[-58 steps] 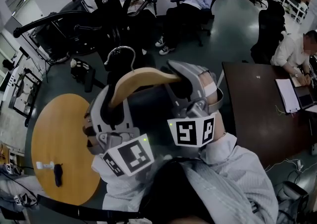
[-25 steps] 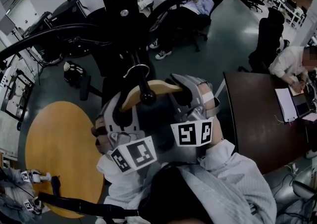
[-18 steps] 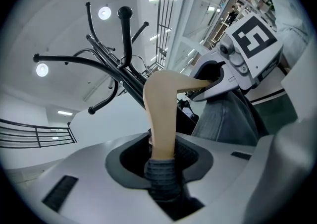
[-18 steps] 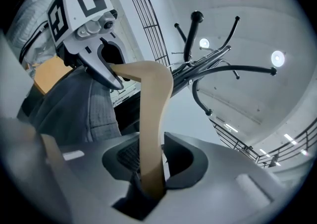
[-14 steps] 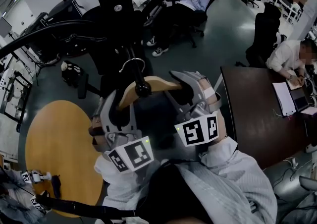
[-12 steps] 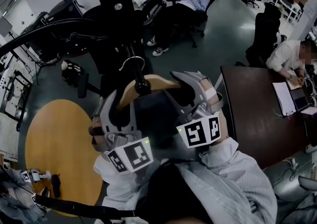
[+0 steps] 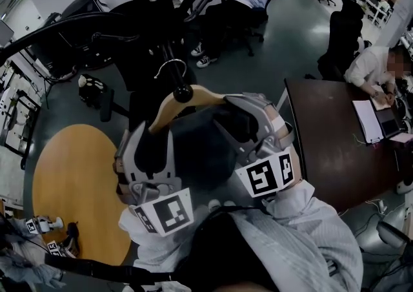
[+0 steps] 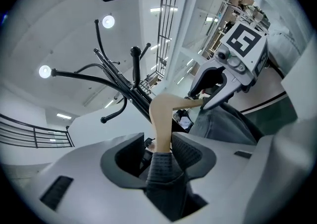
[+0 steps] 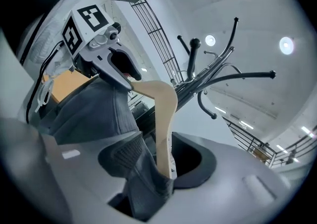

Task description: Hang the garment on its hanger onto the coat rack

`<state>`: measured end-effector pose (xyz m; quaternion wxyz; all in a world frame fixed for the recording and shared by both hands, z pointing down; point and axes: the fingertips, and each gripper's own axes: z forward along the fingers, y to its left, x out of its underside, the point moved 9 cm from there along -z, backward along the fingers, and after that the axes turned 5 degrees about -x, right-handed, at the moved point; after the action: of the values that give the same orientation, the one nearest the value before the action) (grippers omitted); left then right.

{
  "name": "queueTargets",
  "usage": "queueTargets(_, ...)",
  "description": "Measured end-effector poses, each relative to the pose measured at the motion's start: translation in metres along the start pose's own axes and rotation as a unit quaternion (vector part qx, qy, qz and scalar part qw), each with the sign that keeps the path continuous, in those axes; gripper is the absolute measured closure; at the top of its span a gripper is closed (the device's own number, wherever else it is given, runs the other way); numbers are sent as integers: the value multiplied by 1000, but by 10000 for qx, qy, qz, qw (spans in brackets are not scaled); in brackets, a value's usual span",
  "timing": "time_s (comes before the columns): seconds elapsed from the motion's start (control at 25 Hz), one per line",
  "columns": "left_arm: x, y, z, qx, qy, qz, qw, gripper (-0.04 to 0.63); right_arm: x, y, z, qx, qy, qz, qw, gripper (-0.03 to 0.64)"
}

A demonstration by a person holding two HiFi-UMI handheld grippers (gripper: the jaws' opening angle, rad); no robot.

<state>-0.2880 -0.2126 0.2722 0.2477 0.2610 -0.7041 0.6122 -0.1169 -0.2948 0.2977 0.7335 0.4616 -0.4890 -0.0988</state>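
A wooden hanger (image 7: 188, 99) carries a dark grey garment (image 7: 201, 148). Its metal hook (image 7: 170, 67) sits around a ball-tipped peg (image 7: 182, 95) of the black coat rack (image 7: 147, 0). My left gripper (image 7: 150, 134) is at the hanger's left shoulder and my right gripper (image 7: 233, 116) at its right. In the left gripper view the hanger arm (image 8: 161, 116) and garment (image 8: 163, 173) stand between the opening jaws of my left gripper (image 8: 159, 143), with a gap at the left pad. In the right gripper view my right gripper (image 9: 161, 153) is opening too, and the hanger (image 9: 164, 124) stands loose between its jaws.
A round wooden table (image 7: 71, 181) lies low on the left. A dark desk (image 7: 329, 135) with a seated person (image 7: 374, 68) is at the right. More people sit on chairs (image 7: 245, 0) behind the rack, whose curved arms (image 8: 94, 77) spread overhead.
The hook has settled on the ball-tipped peg. Both grippers have dropped a little lower and apart along the hanger's shoulders, and their jaws have widened.
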Motion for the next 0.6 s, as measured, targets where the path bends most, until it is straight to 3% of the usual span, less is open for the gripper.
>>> queueTargets(0.12,-8,-2,-9,-17,-85,-206,9998,437,0,1,-13,168,-201,372,9990,460)
queueTargets(0.24,-13,-10,-15,-38,-118,-769,9970,437,-1,9,-21,301,-398,924,9945,462)
queueTargets(0.36,-20,-26,-15,207,-179,-1422,9895,437,5,22,-28,321,-441,1594,9857,471)
queueTargets(0.48,-27,-39,-14,640,-257,-2277,9713,444,9,29,-38,483,-315,2142,9751,529)
queueTargets(0.6,-32,-51,-10,864,-311,-2993,9497,545,12,30,-47,733,-332,2649,9609,594)
